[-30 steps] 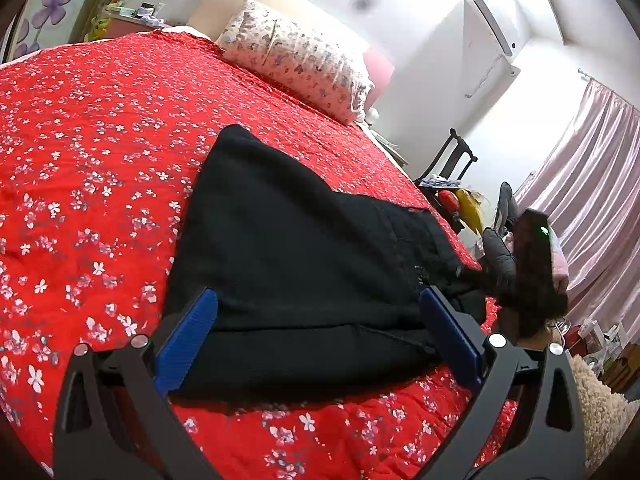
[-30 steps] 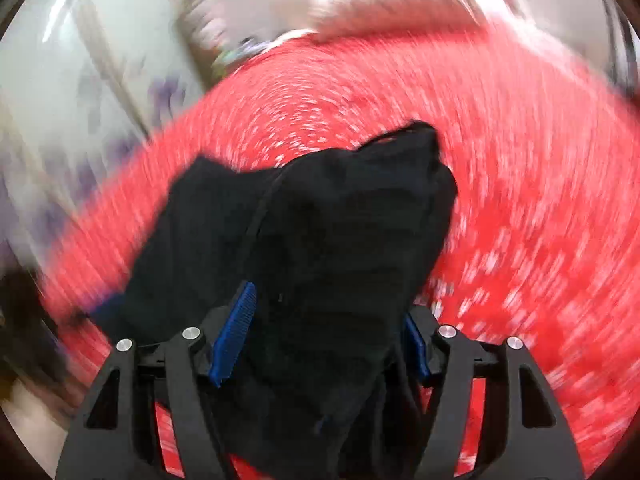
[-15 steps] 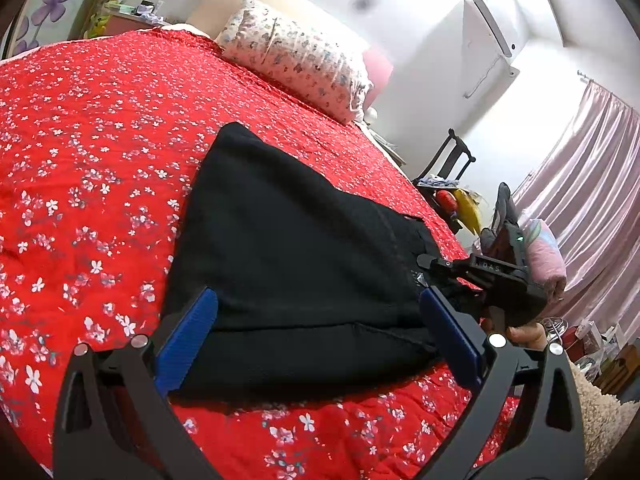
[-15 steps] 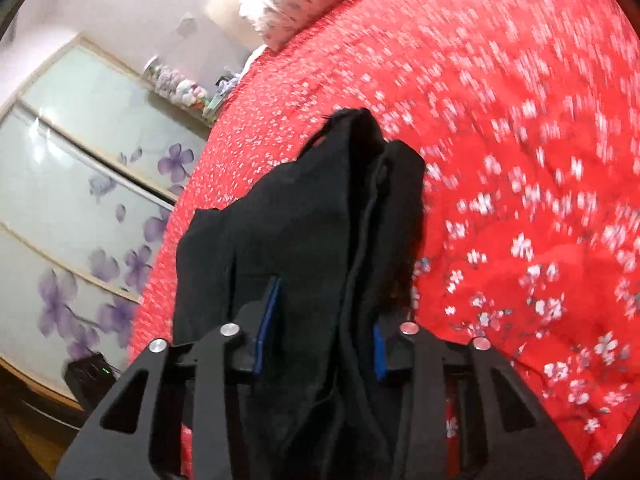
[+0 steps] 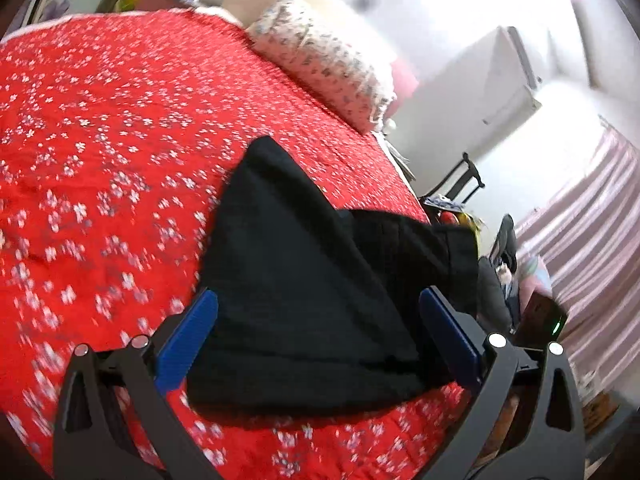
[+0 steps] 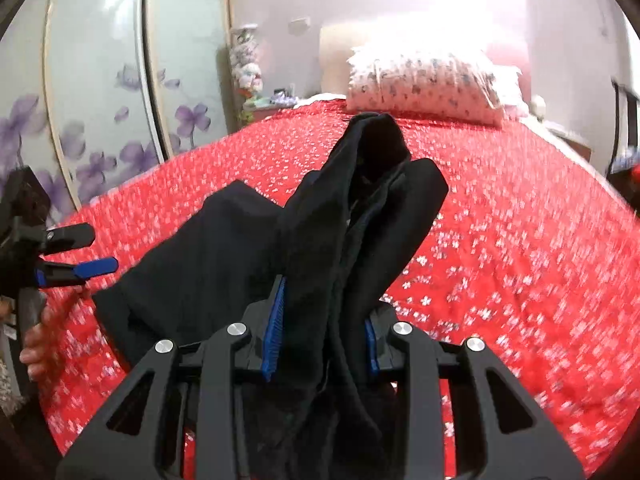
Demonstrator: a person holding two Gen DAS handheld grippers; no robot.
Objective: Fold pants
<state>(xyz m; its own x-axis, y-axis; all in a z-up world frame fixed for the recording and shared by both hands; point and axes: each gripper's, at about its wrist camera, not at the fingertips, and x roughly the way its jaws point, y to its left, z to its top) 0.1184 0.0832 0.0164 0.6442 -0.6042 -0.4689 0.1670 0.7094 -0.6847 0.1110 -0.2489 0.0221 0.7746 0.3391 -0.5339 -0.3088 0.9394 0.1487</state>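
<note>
Item: black pants [image 5: 304, 280], partly folded on the bed [image 5: 100, 152], well short of the pillow [image 5: 320, 60]. Your right gripper [image 6: 320, 332] clenches one bunched end, lifted; your left gripper [image 5: 316, 336] hovers, jaws released. Remaining: lay that end over, flatten.

No legible text, labels, brands or numbers in either wrist view. Flower prints only, no lettering: on the red quilted bedspread [image 5: 120, 128], the pale patterned pillow [image 6: 424, 84] and the frosted glass wardrobe doors with purple blossoms [image 6: 100, 92].
</note>
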